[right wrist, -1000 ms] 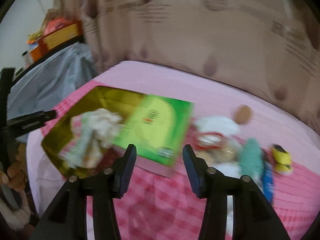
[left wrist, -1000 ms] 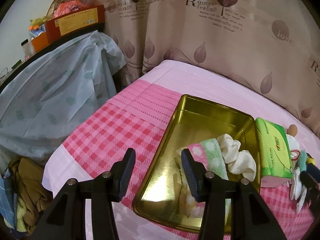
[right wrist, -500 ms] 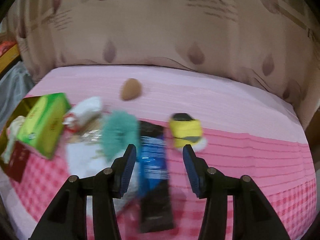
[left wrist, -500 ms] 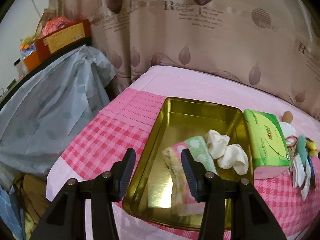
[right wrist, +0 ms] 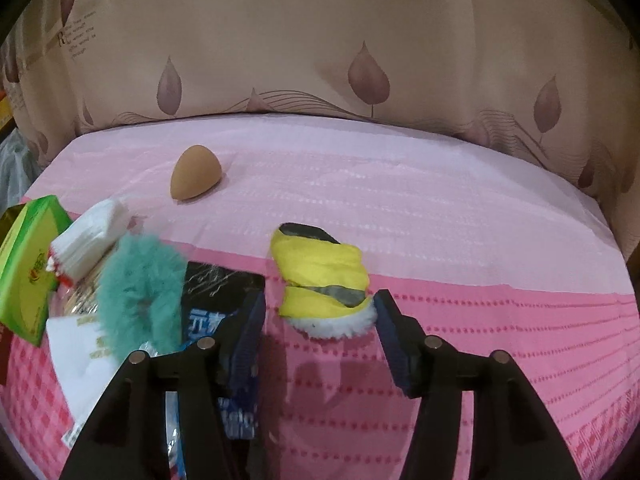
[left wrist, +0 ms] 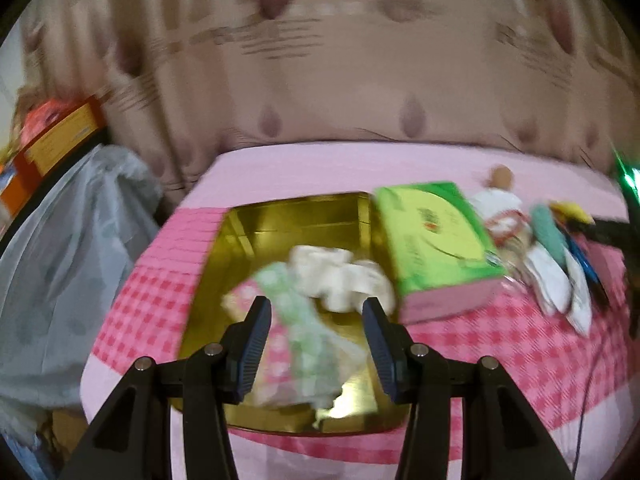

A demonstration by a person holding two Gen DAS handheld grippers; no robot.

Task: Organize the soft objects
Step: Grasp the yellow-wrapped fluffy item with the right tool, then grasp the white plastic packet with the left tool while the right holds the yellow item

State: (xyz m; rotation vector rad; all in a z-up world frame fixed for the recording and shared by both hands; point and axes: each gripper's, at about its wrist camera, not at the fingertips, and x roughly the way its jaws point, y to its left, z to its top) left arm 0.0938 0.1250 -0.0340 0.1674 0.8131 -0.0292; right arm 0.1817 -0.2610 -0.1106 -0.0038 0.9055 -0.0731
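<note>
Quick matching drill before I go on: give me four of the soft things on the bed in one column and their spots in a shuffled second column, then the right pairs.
Things
1. yellow bootie
2. teal fluffy scrunchie
3. white socks
4. tan egg-shaped sponge

Places
A. inside the gold tin tray
B. alone on the pale pink sheet near the curtain
C. just ahead of the right gripper, in line with its open jaws
D. lying over the dark packet, beside the white tissue pack

Pairs: 1-C, 2-D, 3-A, 4-B

Blurred, seemingly empty left gripper point(left wrist: 318, 334) over gold tray point(left wrist: 240, 248)
</note>
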